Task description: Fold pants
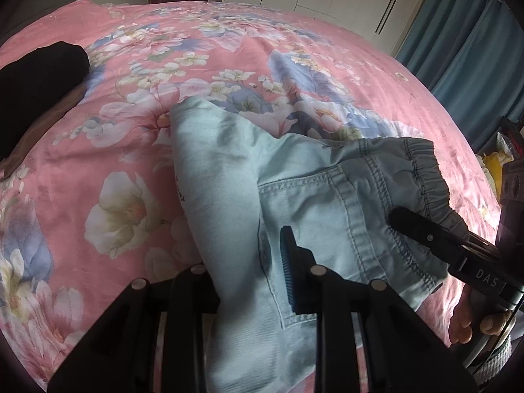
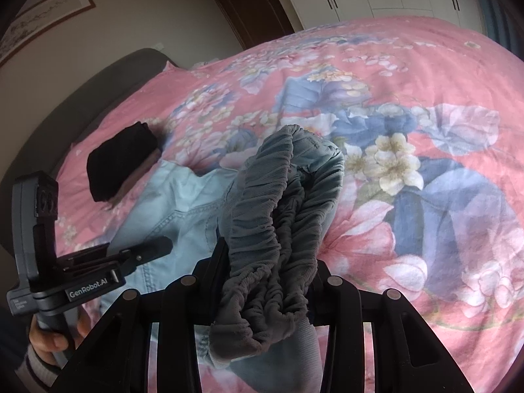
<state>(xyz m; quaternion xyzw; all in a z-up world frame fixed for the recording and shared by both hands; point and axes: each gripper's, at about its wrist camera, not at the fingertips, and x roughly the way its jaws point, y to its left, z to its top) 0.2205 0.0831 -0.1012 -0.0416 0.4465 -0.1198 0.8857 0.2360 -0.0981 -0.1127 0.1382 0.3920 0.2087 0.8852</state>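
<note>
pale blue denim pants (image 1: 294,203) lying bunched on the pink floral bedspread (image 1: 98,163), near a folded black garment (image 1: 36,78), no neat fold visible yet. left gripper (image 1: 252,268) pinching the cloth by the back pocket, jaws closed down onto the fabric draped between them; right gripper (image 2: 268,262) clamped tight on the gathered grey elastic waistband (image 2: 281,196), lifting it clear of the bed. early stage by the look of it: legs not aligned, all folds left to do.
</note>
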